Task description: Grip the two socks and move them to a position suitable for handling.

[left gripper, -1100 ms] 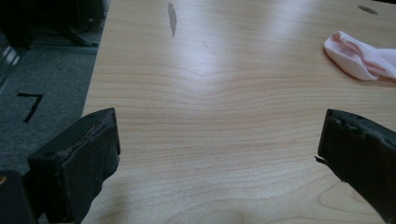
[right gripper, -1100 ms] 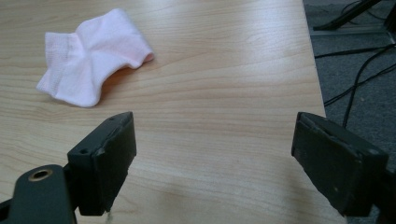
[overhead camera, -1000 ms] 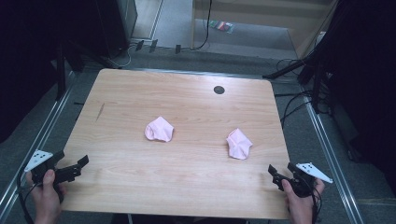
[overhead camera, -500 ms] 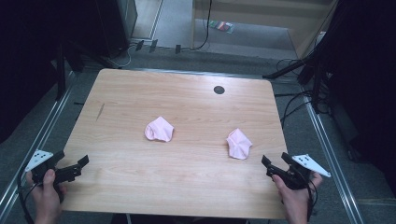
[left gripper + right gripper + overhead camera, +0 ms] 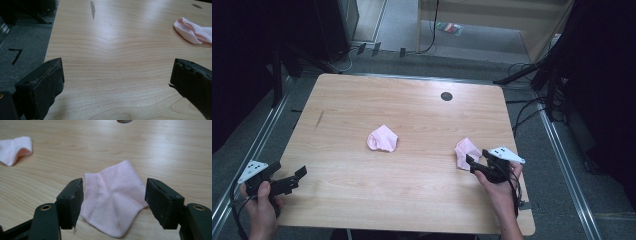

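Note:
Two pink socks lie on the wooden table [image 5: 412, 200]. One crumpled sock [image 5: 382, 139] sits near the middle and appears far right in the left gripper view [image 5: 192, 30]. The other sock [image 5: 465, 149] lies flat toward the right. My right gripper [image 5: 473, 166] is open right at its near edge. In the right gripper view the jaws stand wide on either side of this sock [image 5: 112, 202], with the right gripper [image 5: 115, 186] low over it and not closed on it. My left gripper [image 5: 297, 176] is open at the table's front left corner over bare wood [image 5: 118, 65].
A dark round grommet [image 5: 446, 96] sits in the tabletop near the back edge. A dark streak [image 5: 92, 8] marks the wood at the left. Grey floor with metal rails and cables surrounds the table. The middle sock [image 5: 15, 148] shows at far left in the right gripper view.
My right gripper has moved forward and left from the table's front right edge up to the right sock. The left gripper has barely moved. The socks lie as before.

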Demonstrator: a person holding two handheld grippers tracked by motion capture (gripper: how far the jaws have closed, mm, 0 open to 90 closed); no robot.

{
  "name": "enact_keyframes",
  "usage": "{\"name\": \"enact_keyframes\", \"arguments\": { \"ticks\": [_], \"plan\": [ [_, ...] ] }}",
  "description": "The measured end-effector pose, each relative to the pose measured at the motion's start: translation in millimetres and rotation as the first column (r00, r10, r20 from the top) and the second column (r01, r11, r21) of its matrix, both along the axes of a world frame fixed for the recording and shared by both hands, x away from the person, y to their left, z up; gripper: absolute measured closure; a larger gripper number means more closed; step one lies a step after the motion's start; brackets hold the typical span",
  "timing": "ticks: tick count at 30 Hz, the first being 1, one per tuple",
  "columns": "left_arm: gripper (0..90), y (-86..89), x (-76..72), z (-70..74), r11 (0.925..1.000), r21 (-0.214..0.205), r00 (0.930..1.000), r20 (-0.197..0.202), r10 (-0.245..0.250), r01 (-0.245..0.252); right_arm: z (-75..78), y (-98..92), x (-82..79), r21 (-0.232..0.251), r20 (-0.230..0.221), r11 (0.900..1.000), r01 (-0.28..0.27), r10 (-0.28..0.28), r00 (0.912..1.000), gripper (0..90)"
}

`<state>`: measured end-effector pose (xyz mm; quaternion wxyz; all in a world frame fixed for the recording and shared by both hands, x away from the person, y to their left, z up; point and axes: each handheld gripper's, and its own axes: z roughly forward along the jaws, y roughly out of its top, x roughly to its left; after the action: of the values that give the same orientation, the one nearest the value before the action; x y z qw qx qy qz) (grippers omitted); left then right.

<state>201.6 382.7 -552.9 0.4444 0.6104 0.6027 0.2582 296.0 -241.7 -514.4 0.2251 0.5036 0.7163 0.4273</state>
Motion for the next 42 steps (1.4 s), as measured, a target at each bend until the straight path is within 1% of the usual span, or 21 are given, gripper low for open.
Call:
{"name": "enact_keyframes", "arguments": {
  "ticks": [6,7,8,9,11,13,20,23,24,25,26,27,28,29,31,35,36,37,40,41,42],
  "plan": [
    [0.0,-0.2,0.0,0.0,1.0000,0.001,1.0000,-0.001,-0.001,0.001,-10.2,11.6,19.8,-0.006,-0.034,1.0000,0.003,-0.003,0.9994,36.0],
    [0.0,-0.3,0.2,0.0,1.0000,0.001,1.0000,-0.002,-0.001,0.001,-15.7,13.4,27.8,-0.005,-0.066,1.0000,0.000,0.000,0.9978,35.2],
    [0.0,-0.3,0.2,0.0,1.0000,0.001,1.0000,-0.002,-0.001,0.001,-15.7,13.4,27.8,-0.005,-0.066,1.0000,0.000,0.000,0.9978,35.2],
    [0.0,-0.6,0.5,-0.1,1.0000,0.001,1.0000,-0.003,0.000,0.000,-20.4,14.7,33.6,-0.024,-0.090,0.9996,0.011,-0.014,0.9959,35.0],
    [0.0,-0.8,0.5,0.0,1.0000,0.003,1.0000,-0.005,-0.001,0.001,-24.4,15.5,36.3,-0.028,-0.103,0.9996,0.009,-0.012,0.9946,33.8],
    [0.0,-0.7,0.5,0.0,1.0000,0.004,1.0000,-0.006,-0.002,0.002,-29.1,17.6,37.4,-0.068,-0.116,0.9977,0.009,-0.017,0.9930,31.6],
    [0.0,-0.7,0.2,-0.1,1.0000,0.002,1.0000,-0.004,-0.003,0.003,-34.4,19.1,34.0,-0.108,-0.082,0.9941,0.002,-0.011,0.9965,35.1],
    [0.0,-0.3,0.0,-0.1,1.0000,-0.002,1.0000,-0.005,-0.005,0.005,-34.5,21.8,31.4,-0.111,-0.076,0.9938,0.008,-0.017,0.9970,43.7],
    [0.0,-0.3,0.0,-0.1,1.0000,-0.002,1.0000,-0.005,-0.005,0.005,-34.5,21.8,31.4,-0.111,-0.076,0.9938,0.008,-0.017,0.9970,43.7],
    [0.0,-0.3,0.1,-0.2,1.0000,-0.002,1.0000,-0.005,-0.004,0.004,-34.5,22.5,30.2,-0.111,-0.070,0.9938,0.003,-0.011,0.9975,49.6],
    [0.0,-0.3,0.1,-0.2,1.0000,-0.002,1.0000,-0.005,-0.004,0.004,-34.5,22.5,30.2,-0.111,-0.070,0.9938,0.003,-0.011,0.9975,49.6],
    [0.0,-0.1,0.4,-0.2,1.0000,-0.005,1.0000,-0.008,-0.003,0.003,-34.4,22.5,28.8,-0.101,-0.071,0.9948,-0.002,-0.005,0.9975,58.9],
    [0.0,-0.1,0.4,-0.2,1.0000,-0.005,1.0000,-0.008,-0.003,0.003,-34.4,22.5,28.8,-0.101,-0.071,0.9948,-0.002,-0.005,0.9975,58.9],
    [0.0,1.3,0.2,-0.2,0.9999,-0.014,0.9999,-0.011,0.003,-0.003,-34.2,22.3,27.6,-0.091,-0.074,0.9959,0.005,-0.012,0.9972,70.0],
    [0.0,2.6,0.2,-0.4,0.9997,-0.023,0.9999,-0.011,0.008,-0.008,-34.2,21.8,27.5,-0.065,-0.082,0.9978,-0.010,0.004,0.9966,79.7],
    [0.0,1.2,0.2,0.8,1.0000,-0.005,0.9999,-0.009,0.006,-0.006,-34.2,16.6,28.4,0.011,-0.106,0.9999,0.003,-0.002,0.9944,83.6],
    [0.0,1.2,0.2,0.8,1.0000,-0.005,0.9999,-0.009,0.006,-0.006,-34.2,16.6,28.4,0.011,-0.106,0.9999,0.003,-0.002,0.9944,83.6],
    [0.0,0.8,0.0,2.4,1.0000,0.000,0.9999,-0.010,0.007,-0.007,-32.6,14.1,27.0,0.041,-0.108,0.9990,0.021,-0.016,0.9940,84.0],
    [0.0,0.1,-0.3,5.0,1.0000,-0.002,1.0000,0.000,0.004,-0.004,-27.0,13.0,24.2,0.061,-0.097,0.9979,0.022,-0.016,0.9951,84.2],
    [0.0,-0.8,-0.4,7.1,0.9999,-0.014,1.0000,0.005,0.008,-0.008,-18.2,12.7,20.2,0.083,-0.075,0.9963,0.022,-0.015,0.9970,84.3],
    [0.0,-1.6,-0.4,9.3,0.9996,-0.030,0.9999,0.017,0.002,-0.001,-18.2,12.7,20.2,0.083,-0.075,0.9963,0.022,-0.015,0.9970,84.3]
  ]
}}
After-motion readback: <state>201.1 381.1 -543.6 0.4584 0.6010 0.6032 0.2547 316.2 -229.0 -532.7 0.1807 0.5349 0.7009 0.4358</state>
